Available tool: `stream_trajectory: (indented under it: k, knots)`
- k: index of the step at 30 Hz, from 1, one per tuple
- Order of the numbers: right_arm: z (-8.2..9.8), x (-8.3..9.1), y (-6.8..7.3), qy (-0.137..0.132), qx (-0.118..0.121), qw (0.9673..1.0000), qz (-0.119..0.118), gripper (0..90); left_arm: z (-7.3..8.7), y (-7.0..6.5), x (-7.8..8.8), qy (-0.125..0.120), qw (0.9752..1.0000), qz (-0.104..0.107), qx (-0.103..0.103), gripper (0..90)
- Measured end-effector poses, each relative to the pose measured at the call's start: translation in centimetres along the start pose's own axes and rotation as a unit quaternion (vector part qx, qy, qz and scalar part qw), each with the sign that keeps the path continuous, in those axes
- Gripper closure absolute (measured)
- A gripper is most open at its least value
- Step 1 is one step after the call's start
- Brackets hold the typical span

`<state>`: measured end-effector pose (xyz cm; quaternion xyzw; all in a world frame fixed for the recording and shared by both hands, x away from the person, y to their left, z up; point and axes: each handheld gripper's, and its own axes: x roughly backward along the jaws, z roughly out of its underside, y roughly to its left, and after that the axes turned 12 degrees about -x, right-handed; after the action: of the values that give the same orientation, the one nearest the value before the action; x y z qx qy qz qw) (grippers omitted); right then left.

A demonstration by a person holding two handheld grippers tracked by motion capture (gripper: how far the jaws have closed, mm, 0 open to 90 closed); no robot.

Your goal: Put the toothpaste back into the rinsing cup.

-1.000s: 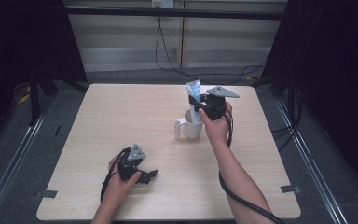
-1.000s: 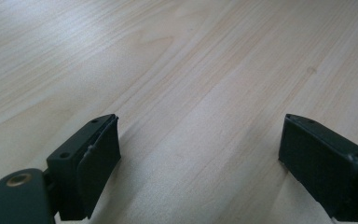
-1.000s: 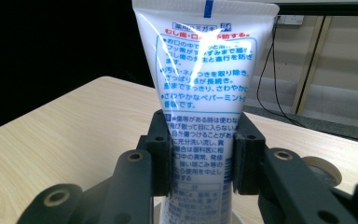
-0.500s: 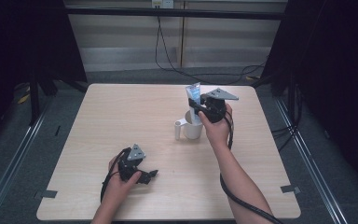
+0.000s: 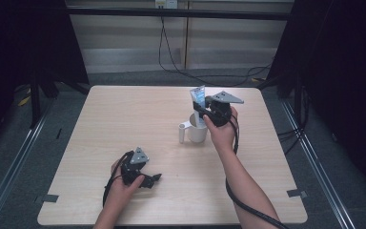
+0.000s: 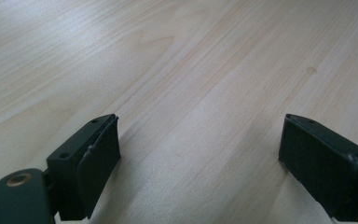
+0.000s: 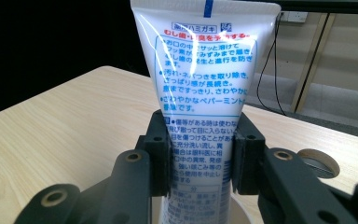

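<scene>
Overall, a pale wood-grain table [image 5: 124, 119] is seen in the high view, square w/ rounded corners, set on grey carpet. Dark curtains hang at both sides; a light panelled wall w/ a socket and trailing black cables is seen at the back. Metal rails run along the floor left and right of the table. Bits of grey tape are stuck at the near table corners.

The left gripper [image 5: 148, 179] is held low at the near-left part of the table, a hand wrapped round its body. In the left gripper view its jaws stand wide apart w/ nothing but bare wood between them; no contact w/ any object is seen.

The right gripper [image 5: 199, 109] is held up over the mid-right of the table, above a white mug [image 5: 196, 132]. Its jaws are clamped on a white tube [image 7: 200, 84], printed w/ blue and red Japanese text; the tube is gripped approx at its lower-middle, upright, crimped flat end on top. The tube's bottom end is seen reaching down to the mug's mouth; whether it touches the mug can't be told. The mug stands on the table, handle [image 5: 183, 132] pointing left in the high view.
</scene>
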<state>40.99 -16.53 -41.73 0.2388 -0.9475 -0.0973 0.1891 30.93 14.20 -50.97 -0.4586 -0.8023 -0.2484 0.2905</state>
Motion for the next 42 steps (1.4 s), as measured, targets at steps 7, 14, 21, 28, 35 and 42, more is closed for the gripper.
stream_trajectory:
  k: [7,14,21,28,35,42]
  knots:
    - [0.6,0.0,0.0,0.005,-0.001,1.0000,0.000,65.1,0.0,0.0,0.0,0.000,1.0000,-0.001,-0.001,12.2]
    - [1.1,0.1,-0.3,0.007,-0.002,1.0000,0.000,65.0,0.0,0.0,0.0,0.000,1.0000,0.000,0.000,12.1]
    - [1.4,0.2,-0.6,0.009,-0.009,0.9999,0.003,64.6,0.0,0.0,0.0,0.000,1.0000,0.000,0.000,12.2]
    - [1.7,0.4,-0.8,0.011,-0.008,0.9999,0.002,64.4,0.0,0.0,0.0,0.000,1.0000,0.000,-0.001,12.2]
    - [2.1,0.6,-0.9,0.017,-0.004,0.9998,0.002,64.0,0.0,0.0,0.0,0.000,1.0000,0.000,-0.001,12.2]
    - [2.4,0.6,-1.0,0.022,-0.004,0.9997,0.005,63.7,0.0,0.0,0.0,0.000,1.0000,-0.001,-0.001,12.2]
